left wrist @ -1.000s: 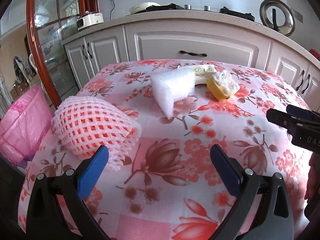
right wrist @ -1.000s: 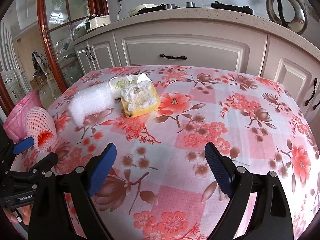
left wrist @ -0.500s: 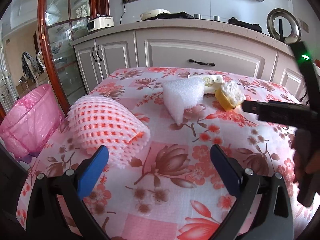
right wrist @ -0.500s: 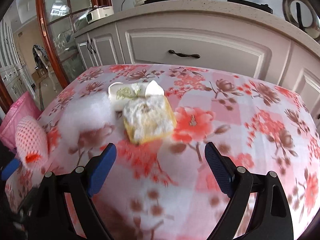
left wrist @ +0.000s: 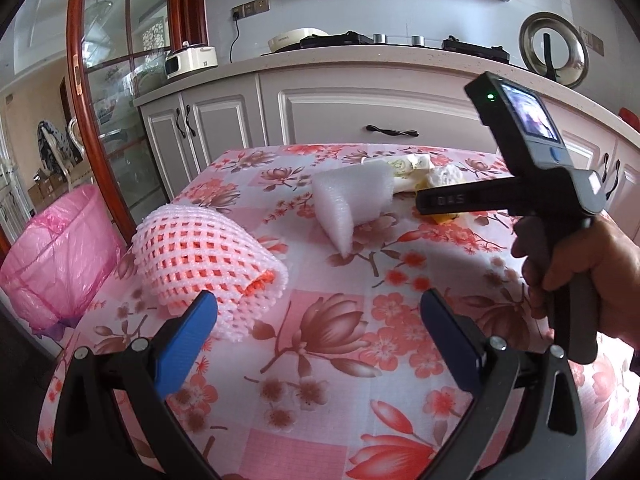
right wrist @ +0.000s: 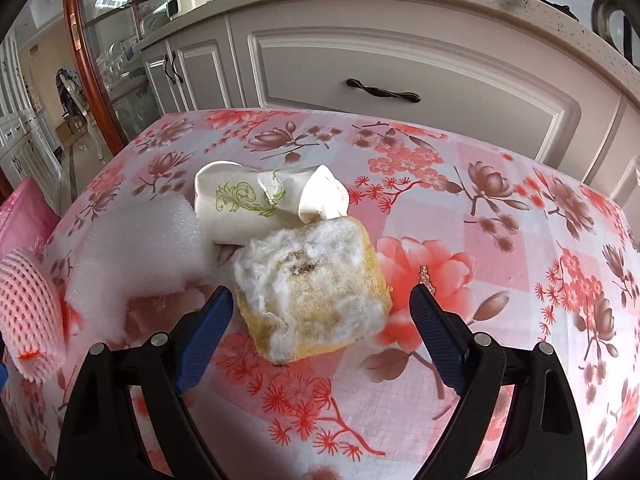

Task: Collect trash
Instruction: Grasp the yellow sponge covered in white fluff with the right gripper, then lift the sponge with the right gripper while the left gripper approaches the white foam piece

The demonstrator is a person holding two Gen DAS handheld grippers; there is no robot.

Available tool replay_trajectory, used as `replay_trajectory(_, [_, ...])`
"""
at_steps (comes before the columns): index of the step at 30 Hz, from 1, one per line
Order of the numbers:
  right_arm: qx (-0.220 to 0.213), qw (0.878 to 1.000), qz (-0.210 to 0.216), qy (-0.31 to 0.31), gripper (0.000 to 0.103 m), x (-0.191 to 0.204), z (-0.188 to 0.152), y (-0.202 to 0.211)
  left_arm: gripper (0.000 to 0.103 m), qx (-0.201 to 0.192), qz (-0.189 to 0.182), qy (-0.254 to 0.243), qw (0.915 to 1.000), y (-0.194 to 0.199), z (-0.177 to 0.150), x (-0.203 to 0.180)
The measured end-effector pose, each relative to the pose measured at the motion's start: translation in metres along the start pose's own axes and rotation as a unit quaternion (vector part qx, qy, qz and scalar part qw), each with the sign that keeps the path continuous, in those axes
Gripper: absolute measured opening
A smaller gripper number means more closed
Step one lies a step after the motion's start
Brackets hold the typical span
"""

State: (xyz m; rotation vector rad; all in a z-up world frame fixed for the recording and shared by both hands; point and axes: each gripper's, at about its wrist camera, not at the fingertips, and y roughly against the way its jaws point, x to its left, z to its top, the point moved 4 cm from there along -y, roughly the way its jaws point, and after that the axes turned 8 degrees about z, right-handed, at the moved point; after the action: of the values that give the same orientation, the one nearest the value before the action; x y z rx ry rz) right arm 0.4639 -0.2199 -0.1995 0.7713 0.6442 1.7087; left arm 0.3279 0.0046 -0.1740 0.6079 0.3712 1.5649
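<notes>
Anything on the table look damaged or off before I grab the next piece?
The yellow sponge between the open right gripper fingers is badly frayed, its white top torn into fluff. Behind it a paper cup lies crushed on its side.

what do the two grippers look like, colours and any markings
Both are black plastic frames with silver bolts and blue textured pads on the fingers. The right gripper carries a grey handle, white lettering on its black bar and a small screen beside a green light. No sleeves or cables visible.

Both hand-held grippers, left (left wrist: 318, 322) and right (right wrist: 322, 322), wide open, empty.
</notes>
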Motion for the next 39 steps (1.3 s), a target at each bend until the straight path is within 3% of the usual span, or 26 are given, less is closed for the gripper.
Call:
replay_trajectory(2, [-0.007, 1.0, 0.009, -0.002, 0.079, -0.001, 0.0, 0.003, 0.098, -0.005, 0.0, -0.008, 1.0, 0.003, -0.001, -0.002])
replay_trajectory(4, [-0.006, 1.0, 0.013, 0.001, 0.066, -0.001, -0.001, 0.004, 0.098, -0.006, 0.001, -0.014, 0.9999, 0.003, 0.0, -0.005])
replay_trajectory(9, [-0.024, 0.999, 0.032, -0.002, 0.06, -0.003, -0.004, 0.021, 0.098, -0.004, 0.007, -0.028, 0.9996, 0.002, -0.001, -0.011])
replay_trajectory(14, [-0.054, 0.998, 0.042, -0.011, 0.058, -0.011, -0.012, 0.057, 0.098, -0.002, 0.009, -0.033, 0.9994, 0.001, 0.0, -0.012])
replay_trajectory(20, [-0.082, 0.996, 0.029, -0.03, 0.058, -0.034, -0.04, 0.1, 0.098, 0.015, -0.029, -0.005, 0.9995, -0.003, 0.01, -0.019])
replay_trajectory(25, [-0.092, 0.994, 0.021, -0.047, 0.058, -0.054, -0.057, 0.123, 0.098, 0.015, -0.044, -0.013, 0.9988, -0.012, 0.032, -0.042])
replay_trajectory(39, [-0.107, 0.992, 0.043, -0.056, 0.058, -0.058, -0.071, 0.144, 0.089, 0.054, 0.007, 0.024, 0.9982, -0.084, 0.074, -0.052])
